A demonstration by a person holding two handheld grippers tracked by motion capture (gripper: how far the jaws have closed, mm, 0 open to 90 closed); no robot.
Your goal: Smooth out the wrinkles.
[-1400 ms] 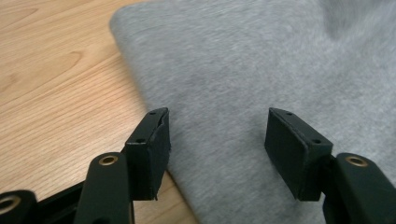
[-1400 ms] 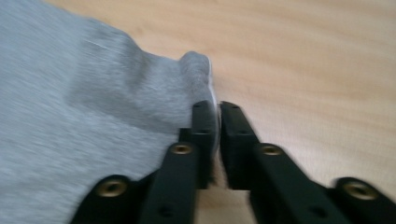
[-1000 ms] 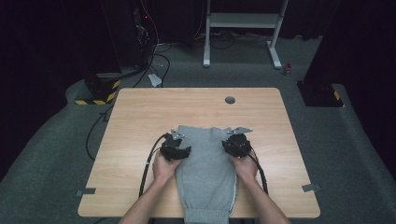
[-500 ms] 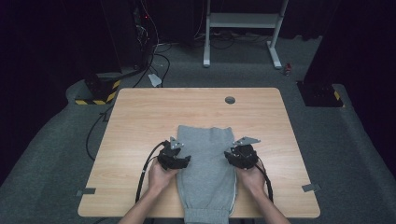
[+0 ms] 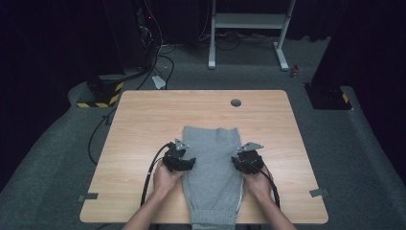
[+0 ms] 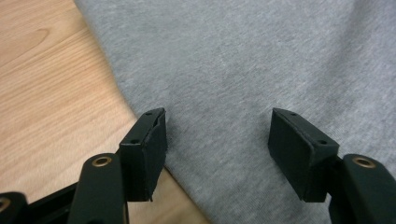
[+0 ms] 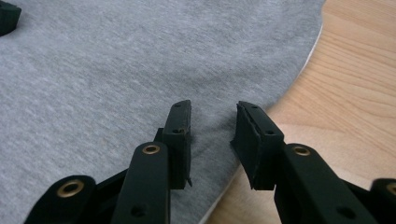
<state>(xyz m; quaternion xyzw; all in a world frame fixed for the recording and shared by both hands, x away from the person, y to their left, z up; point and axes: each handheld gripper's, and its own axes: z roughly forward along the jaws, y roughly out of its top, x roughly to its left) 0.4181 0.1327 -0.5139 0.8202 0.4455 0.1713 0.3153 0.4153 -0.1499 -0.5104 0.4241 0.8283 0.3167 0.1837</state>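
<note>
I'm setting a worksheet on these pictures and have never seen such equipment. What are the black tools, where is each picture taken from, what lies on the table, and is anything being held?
No robot here: a person's two hands each hold a hand-operated black clamp with two jaws. The high view looks down on the wooden table from above; the left gripper and right gripper sit at either edge of a folded grey garment, whose near end hangs over the table's front edge. The other two pictures come from small cameras riding on each gripper, looking along its jaws. In both, the jaws stand apart over the grey cloth without pinching it, so nothing is held. The right jaws stand narrower and have just been closing a little.
</note>
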